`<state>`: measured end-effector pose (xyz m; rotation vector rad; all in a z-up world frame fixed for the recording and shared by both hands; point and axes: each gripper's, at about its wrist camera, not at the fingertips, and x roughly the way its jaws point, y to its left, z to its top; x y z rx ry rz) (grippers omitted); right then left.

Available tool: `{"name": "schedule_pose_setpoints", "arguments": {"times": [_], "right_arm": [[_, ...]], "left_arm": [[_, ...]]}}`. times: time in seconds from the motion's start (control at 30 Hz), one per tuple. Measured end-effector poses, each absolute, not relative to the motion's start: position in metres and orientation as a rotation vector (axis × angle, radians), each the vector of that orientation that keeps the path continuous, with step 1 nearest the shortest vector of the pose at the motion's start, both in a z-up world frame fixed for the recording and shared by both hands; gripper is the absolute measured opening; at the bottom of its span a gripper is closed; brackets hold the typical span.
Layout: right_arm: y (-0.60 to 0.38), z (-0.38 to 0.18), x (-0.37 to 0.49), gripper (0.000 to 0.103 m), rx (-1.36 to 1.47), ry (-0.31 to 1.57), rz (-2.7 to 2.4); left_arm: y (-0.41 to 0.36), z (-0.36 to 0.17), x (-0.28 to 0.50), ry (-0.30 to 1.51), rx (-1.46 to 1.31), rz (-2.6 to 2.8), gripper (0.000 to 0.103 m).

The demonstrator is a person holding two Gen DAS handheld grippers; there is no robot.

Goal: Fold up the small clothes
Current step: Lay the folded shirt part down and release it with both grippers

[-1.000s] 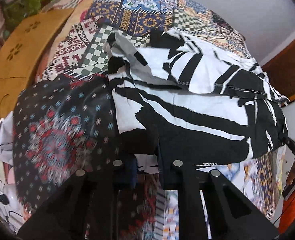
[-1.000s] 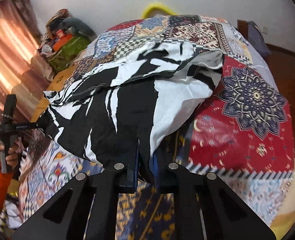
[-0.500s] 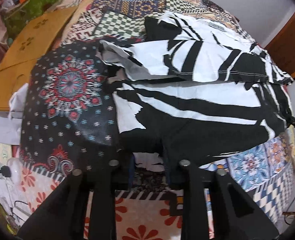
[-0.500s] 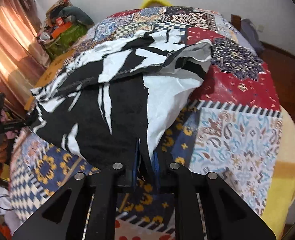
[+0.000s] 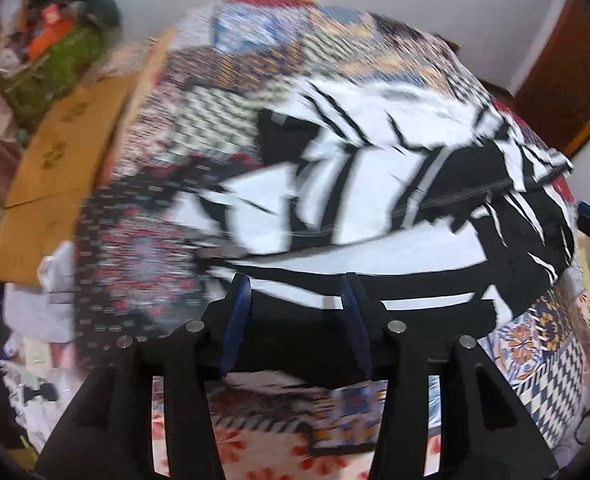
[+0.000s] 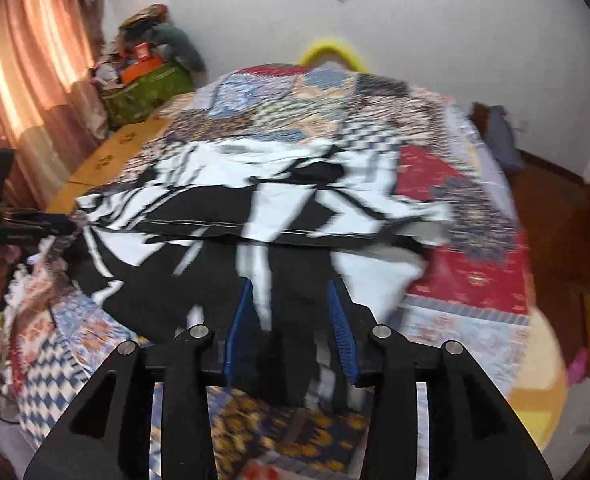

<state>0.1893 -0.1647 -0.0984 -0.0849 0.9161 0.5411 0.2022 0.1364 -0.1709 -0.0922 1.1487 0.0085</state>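
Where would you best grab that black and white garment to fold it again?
Probably by the near hem of the black and white garment, coming from the near side of the bed: that edge lies flat and free, right before the open left gripper and right gripper.

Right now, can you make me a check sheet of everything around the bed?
Surface: patchwork bedspread, colourful.
Job's things: black-and-white garment lying folded over on it.
Clutter: green bag piled with stuff; brown boards beside the bed.
Grippers: left gripper and right gripper, jaws just opened, garment edge between them, pads not pressing.
Cables: nothing seen clearly.
Surroundings: pink curtain, white wall.
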Motion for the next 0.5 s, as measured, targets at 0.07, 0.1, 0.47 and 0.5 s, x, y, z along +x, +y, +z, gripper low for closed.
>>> {"name": "schedule_pose_setpoints", "arguments": {"times": [0.07,0.1,0.47,0.5], "right_arm": [[-0.147,-0.114,0.195,0.036,-0.09,0.955,0.578],[-0.141,-0.121,0.195,0.036,-0.099,0.972,0.587],[-0.124,-0.163,0.195,0.038,-0.136,1.08,0.677],[-0.124,-0.163,0.195,0.038,-0.134,1.081,0.682]], "left_arm": [[0.123,-0.188,0.211,1.201,-0.099,-0.027,0.047],[0.116,-0.196,0.215,1.225,-0.101,-0.04,0.047],[0.123,-0.213,0.291,1.215,0.007,0.064,0.049],[0.124,-0.21,0.302,1.207,0.026,0.078,0.049]]}}
